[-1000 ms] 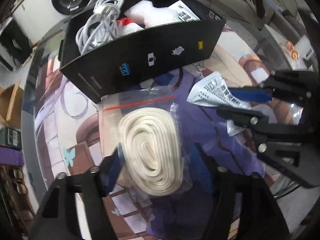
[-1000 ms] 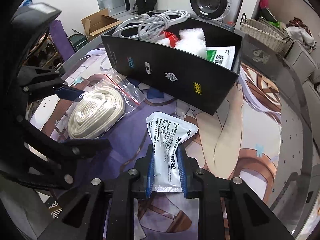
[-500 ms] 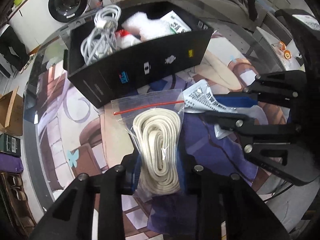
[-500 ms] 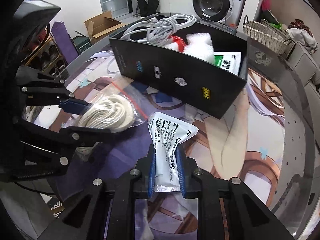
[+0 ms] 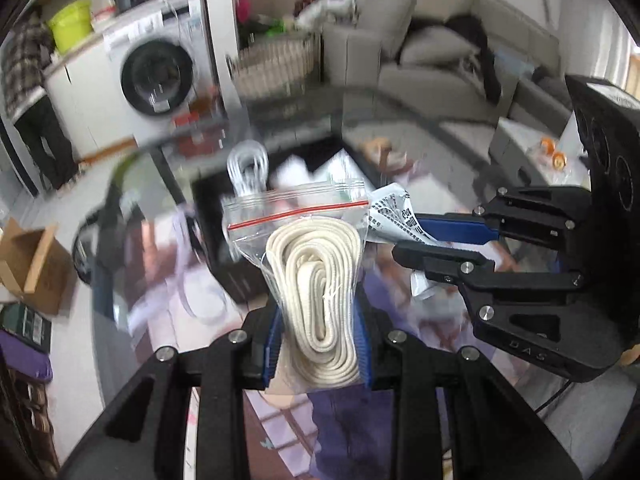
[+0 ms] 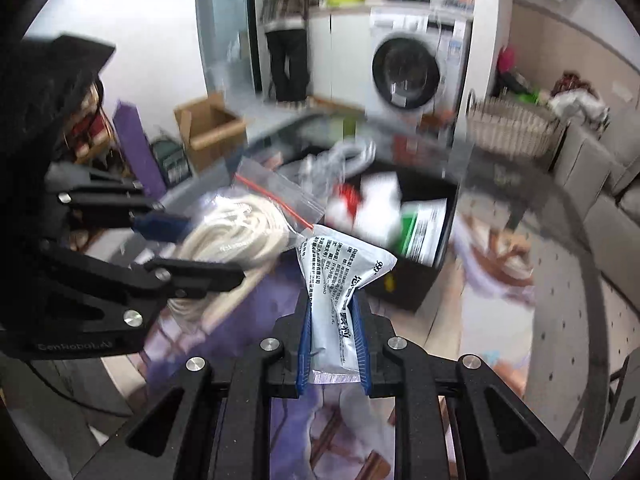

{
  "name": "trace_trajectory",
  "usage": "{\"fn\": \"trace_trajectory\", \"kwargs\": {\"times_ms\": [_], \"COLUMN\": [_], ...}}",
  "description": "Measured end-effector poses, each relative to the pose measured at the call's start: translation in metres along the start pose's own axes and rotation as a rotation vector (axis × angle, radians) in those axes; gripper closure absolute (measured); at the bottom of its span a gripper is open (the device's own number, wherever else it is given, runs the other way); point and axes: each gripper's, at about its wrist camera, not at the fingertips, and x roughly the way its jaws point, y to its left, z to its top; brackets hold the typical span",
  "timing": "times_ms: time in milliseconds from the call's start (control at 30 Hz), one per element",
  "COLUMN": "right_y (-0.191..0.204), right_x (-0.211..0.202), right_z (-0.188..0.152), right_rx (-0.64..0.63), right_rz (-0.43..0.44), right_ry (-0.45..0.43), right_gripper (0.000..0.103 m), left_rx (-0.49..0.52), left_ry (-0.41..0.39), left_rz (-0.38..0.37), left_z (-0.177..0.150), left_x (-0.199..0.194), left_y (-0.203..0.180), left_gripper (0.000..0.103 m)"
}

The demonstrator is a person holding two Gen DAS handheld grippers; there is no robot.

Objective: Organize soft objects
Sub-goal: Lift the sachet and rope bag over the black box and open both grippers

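since both loads are limp, your left gripper [image 5: 320, 344] pinches the bagged rope coil [image 5: 316, 284] low, your right gripper [image 6: 333, 344] clamps the printed sachet [image 6: 340, 280], clear of the black box [image 6: 416, 280].

Even, bright indoor light fills both views, with no hard shadows. The fisheye lenses bend straight lines and darken into black corners. Motion blur smears everything around the black box [image 6: 404, 276], including the washing machine [image 5: 154, 76] behind it, while the bagged rope [image 5: 318, 280] in front stays sharp. Glare glints off its plastic.
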Motion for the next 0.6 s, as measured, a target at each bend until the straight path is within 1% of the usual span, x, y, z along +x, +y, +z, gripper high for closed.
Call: {"fn": "trace_trajectory", "kwargs": {"times_ms": [67, 133, 167, 233, 267, 333, 400, 467, 600], "right_y": [0.002, 0.004, 0.003, 0.005, 0.006, 0.009, 0.012, 0.016, 0.020], "right_x": [-0.015, -0.031, -0.036, -0.053, -0.059, -0.076, -0.092, -0.106, -0.123], "right_z": [0.006, 0.011, 0.013, 0.017, 0.017, 0.017, 0.017, 0.016, 0.013], "right_rx": [-0.010, -0.014, -0.018, -0.020, -0.027, -0.031, -0.043, -0.059, -0.061], "right_rz": [-0.029, -0.037, -0.050, -0.049, -0.065, -0.075, -0.098, -0.103, -0.121], "right_ry": [-0.075, -0.160, -0.188, -0.278, -0.305, -0.387, -0.467, -0.541, -0.623], "right_gripper": [0.085, 0.085, 0.085, 0.085, 0.085, 0.085, 0.085, 0.085, 0.085], "left_rx": [0.011, 0.015, 0.015, 0.015, 0.014, 0.008, 0.002, -0.008, -0.034], "left_ry": [-0.081, -0.163, -0.194, -0.270, -0.299, -0.372, -0.421, -0.470, -0.555], "left_rz": [0.012, 0.020, 0.023, 0.032, 0.037, 0.044, 0.053, 0.054, 0.068], "left_z": [0.005, 0.007, 0.008, 0.006, 0.006, 0.005, 0.004, 0.002, -0.003], "left_x": [-0.014, -0.028, -0.034, -0.047, -0.052, -0.065, -0.073, -0.082, -0.094], "left_y": [0.000, 0.000, 0.001, 0.003, 0.004, 0.007, 0.008, 0.013, 0.021], "left_gripper": [0.074, 0.074, 0.074, 0.074, 0.074, 0.074, 0.074, 0.074, 0.074]}}
